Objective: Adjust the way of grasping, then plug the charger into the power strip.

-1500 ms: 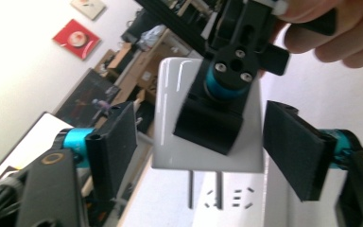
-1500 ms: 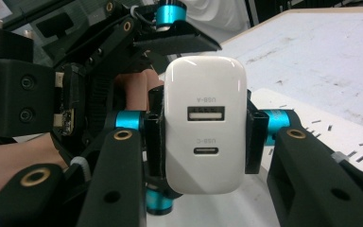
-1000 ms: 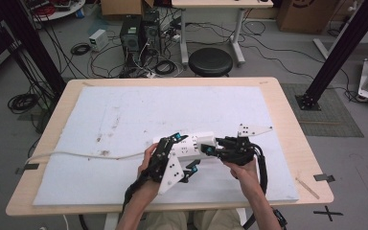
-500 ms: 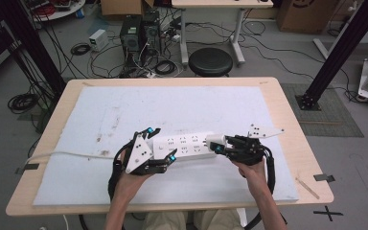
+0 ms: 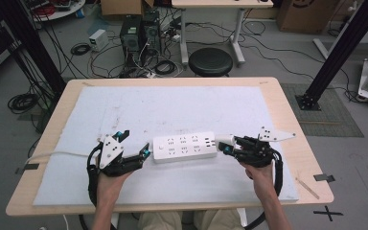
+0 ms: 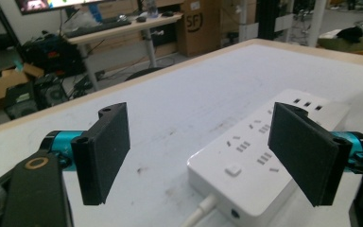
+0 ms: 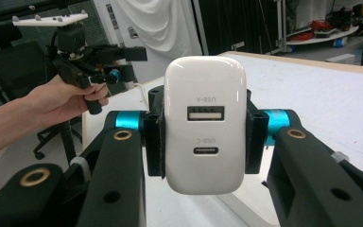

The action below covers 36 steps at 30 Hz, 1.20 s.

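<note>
- Both grippers have drawn apart from the power strip [image 5: 184,147]
- Left gripper [image 5: 141,154] gapes wide, empty
- Right gripper [image 7: 202,135] clamps the charger [image 7: 204,123], likely still to plug in

Robotics lab or workshop, wooden desk [image 5: 287,115] topped with a white mat [image 5: 182,108], behind the desk a black stool [image 5: 211,61], computer towers [image 5: 136,36] amid tangled floor cables [image 5: 79,48], cardboard boxes [image 5: 299,14] and black frame posts [image 5: 345,48] beyond the desk

surface: wooden table [image 5: 287,105] | cover: white mat [image 5: 182,108] | on mat: white power strip [image 5: 184,146]
</note>
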Each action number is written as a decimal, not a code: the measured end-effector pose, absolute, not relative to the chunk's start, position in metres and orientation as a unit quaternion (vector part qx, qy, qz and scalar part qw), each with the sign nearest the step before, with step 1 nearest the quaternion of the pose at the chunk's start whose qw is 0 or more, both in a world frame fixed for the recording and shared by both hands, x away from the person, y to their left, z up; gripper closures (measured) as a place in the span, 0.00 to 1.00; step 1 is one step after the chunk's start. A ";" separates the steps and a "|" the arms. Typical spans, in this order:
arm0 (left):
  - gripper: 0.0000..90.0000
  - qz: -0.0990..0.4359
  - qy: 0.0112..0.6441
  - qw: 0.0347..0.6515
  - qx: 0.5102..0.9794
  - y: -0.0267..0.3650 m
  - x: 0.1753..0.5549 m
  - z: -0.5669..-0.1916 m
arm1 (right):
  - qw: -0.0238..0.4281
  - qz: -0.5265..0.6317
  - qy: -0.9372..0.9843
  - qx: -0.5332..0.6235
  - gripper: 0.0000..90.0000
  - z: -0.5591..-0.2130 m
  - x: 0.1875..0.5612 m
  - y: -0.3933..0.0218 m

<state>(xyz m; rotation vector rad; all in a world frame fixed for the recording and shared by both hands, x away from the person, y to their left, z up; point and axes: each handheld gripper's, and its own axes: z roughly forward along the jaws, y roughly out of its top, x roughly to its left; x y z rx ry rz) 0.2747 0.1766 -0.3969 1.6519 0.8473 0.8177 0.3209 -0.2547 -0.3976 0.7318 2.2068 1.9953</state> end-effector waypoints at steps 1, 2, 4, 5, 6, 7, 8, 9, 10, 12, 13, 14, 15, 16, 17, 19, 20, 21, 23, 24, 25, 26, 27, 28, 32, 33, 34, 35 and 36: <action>0.24 0.343 0.361 0.528 0.688 0.179 0.274 -0.399 | 0.036 0.650 0.721 0.239 0.70 -0.397 0.320 -0.255; 0.24 0.343 0.366 0.527 0.686 0.181 0.273 -0.400 | 0.038 0.649 0.722 0.237 0.70 -0.397 0.320 -0.255; 0.24 0.340 0.376 0.530 0.680 0.184 0.270 -0.403 | 0.036 0.643 0.727 0.236 0.70 -0.397 0.320 -0.256; 0.24 0.340 0.376 0.530 0.680 0.184 0.270 -0.403 | 0.036 0.643 0.727 0.236 0.70 -0.397 0.320 -0.256; 0.24 0.339 0.379 0.531 0.678 0.187 0.269 -0.404 | 0.034 0.642 0.729 0.236 0.70 -0.397 0.320 -0.256; 0.24 0.339 0.381 0.531 0.676 0.188 0.269 -0.404 | 0.026 0.638 0.733 0.234 0.70 -0.397 0.321 -0.257; 0.24 0.338 0.382 0.531 0.676 0.189 0.269 -0.404 | 0.025 0.636 0.735 0.233 0.70 -0.398 0.323 -0.257; 0.24 0.338 0.382 0.531 0.676 0.189 0.269 -0.404 | 0.025 0.636 0.735 0.233 0.70 -0.398 0.323 -0.257; 0.24 0.338 0.383 0.534 0.674 0.190 0.268 -0.403 | 0.022 0.631 0.738 0.237 0.70 -0.398 0.324 -0.257; 0.24 0.338 0.382 0.533 0.675 0.191 0.268 -0.403 | 0.026 0.623 0.742 0.244 0.70 -0.399 0.326 -0.258; 0.24 0.338 0.380 0.535 0.675 0.191 0.267 -0.402 | 0.028 0.616 0.747 0.249 0.70 -0.400 0.330 -0.258; 0.24 0.338 0.381 0.535 0.674 0.191 0.266 -0.402 | 0.028 0.613 0.748 0.251 0.70 -0.400 0.331 -0.258; 0.24 0.339 0.380 0.534 0.675 0.191 0.266 -0.402 | 0.029 0.613 0.749 0.249 0.70 -0.401 0.333 -0.257; 0.24 0.338 0.380 0.534 0.676 0.191 0.265 -0.403 | 0.028 0.607 0.754 0.250 0.70 -0.401 0.335 -0.257; 0.24 0.338 0.379 0.534 0.676 0.191 0.265 -0.403 | 0.029 0.600 0.759 0.250 0.70 -0.400 0.337 -0.256; 0.24 0.336 0.380 0.536 0.675 0.191 0.265 -0.404 | 0.032 0.589 0.769 0.246 0.70 -0.399 0.341 -0.254; 0.24 0.336 0.380 0.535 0.675 0.191 0.265 -0.404 | 0.034 0.583 0.773 0.246 0.70 -0.399 0.343 -0.254; 0.24 0.336 0.380 0.535 0.675 0.191 0.265 -0.404 | 0.035 0.579 0.777 0.244 0.70 -0.398 0.345 -0.254; 0.24 0.336 0.382 0.537 0.673 0.191 0.264 -0.404 | 0.036 0.575 0.781 0.240 0.70 -0.395 0.350 -0.253; 0.24 0.336 0.380 0.537 0.674 0.192 0.263 -0.403 | 0.034 0.574 0.783 0.238 0.70 -0.393 0.352 -0.252; 0.24 0.337 0.379 0.537 0.675 0.192 0.263 -0.403 | 0.033 0.572 0.785 0.234 0.70 -0.392 0.355 -0.252; 0.24 0.336 0.379 0.538 0.674 0.191 0.262 -0.402 | 0.033 0.567 0.789 0.233 0.70 -0.390 0.358 -0.251; 0.24 0.337 0.378 0.535 0.676 0.192 0.262 -0.402 | 0.032 0.565 0.792 0.227 0.70 -0.389 0.361 -0.250; 0.24 0.337 0.378 0.536 0.675 0.193 0.262 -0.402 | 0.028 0.557 0.800 0.222 0.70 -0.387 0.365 -0.249; 0.24 0.336 0.379 0.535 0.676 0.195 0.261 -0.403 | 0.016 0.536 0.819 0.203 0.70 -0.385 0.376 -0.243; 0.24 0.336 0.379 0.536 0.675 0.195 0.260 -0.403 | 0.016 0.529 0.825 0.198 0.70 -0.385 0.380 -0.240; 0.24 0.336 0.380 0.535 0.676 0.196 0.260 -0.403 | 0.006 0.517 0.835 0.186 0.70 -0.385 0.386 -0.234; 0.24 0.335 0.381 0.536 0.675 0.196 0.260 -0.403 | 0.004 0.509 0.841 0.184 0.70 -0.384 0.388 -0.231; 0.24 0.336 0.380 0.536 0.676 0.197 0.260 -0.403 | 0.004 0.502 0.847 0.176 0.70 -0.383 0.391 -0.228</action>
